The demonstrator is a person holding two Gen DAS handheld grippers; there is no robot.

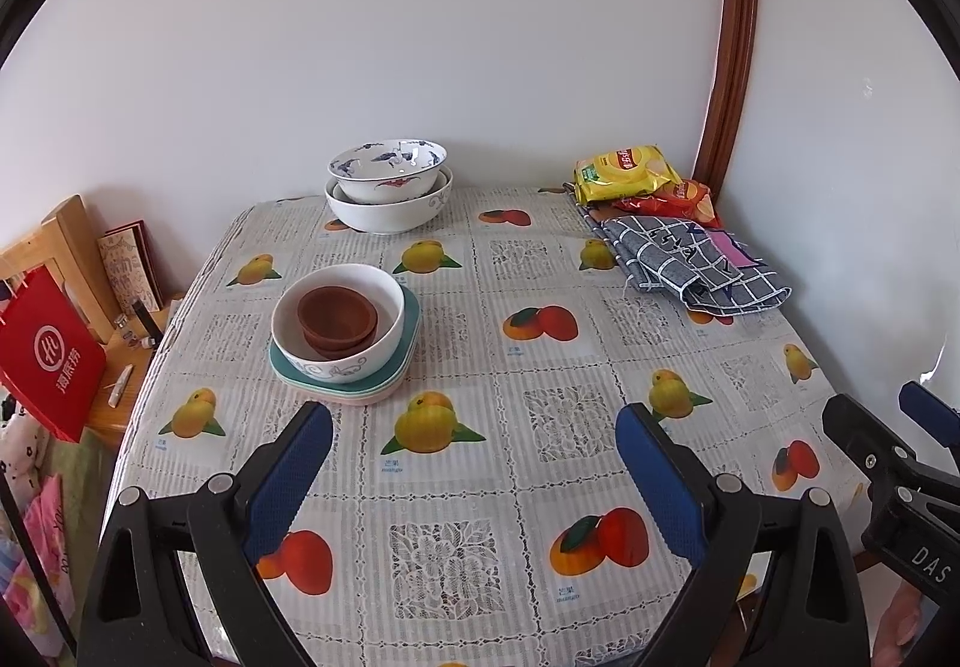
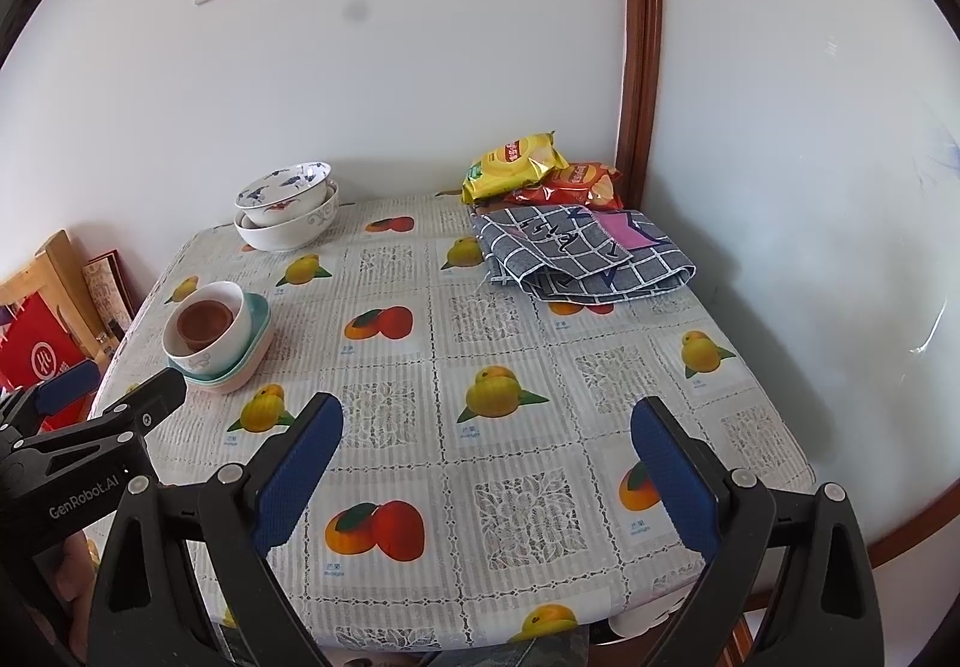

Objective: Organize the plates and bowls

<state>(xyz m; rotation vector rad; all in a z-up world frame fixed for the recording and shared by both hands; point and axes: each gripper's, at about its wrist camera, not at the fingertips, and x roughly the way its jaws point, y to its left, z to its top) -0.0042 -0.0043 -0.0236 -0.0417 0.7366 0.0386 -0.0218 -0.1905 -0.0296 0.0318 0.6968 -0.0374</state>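
Near the table's left edge, a small brown bowl (image 1: 337, 320) (image 2: 205, 325) sits inside a white bowl (image 1: 339, 328) (image 2: 207, 334), which rests on stacked teal and pink plates (image 1: 384, 385) (image 2: 249, 349). At the back by the wall, a blue-patterned bowl (image 1: 389, 169) (image 2: 285, 190) nests in a larger white bowl (image 1: 390, 208) (image 2: 288, 229). My left gripper (image 1: 474, 430) hovers open over the front of the table, short of the plate stack, nothing between its fingers. My right gripper (image 2: 487, 430) hangs open and empty over the front right.
The table (image 1: 540, 463) (image 2: 510, 343) wears a fruit-print lace cloth. Yellow and red snack bags (image 1: 630, 175) (image 2: 528, 172) and a folded grey checked cloth (image 1: 690, 265) (image 2: 582, 253) lie at the back right. A red bag (image 1: 48, 355) and wooden furniture stand left of the table.
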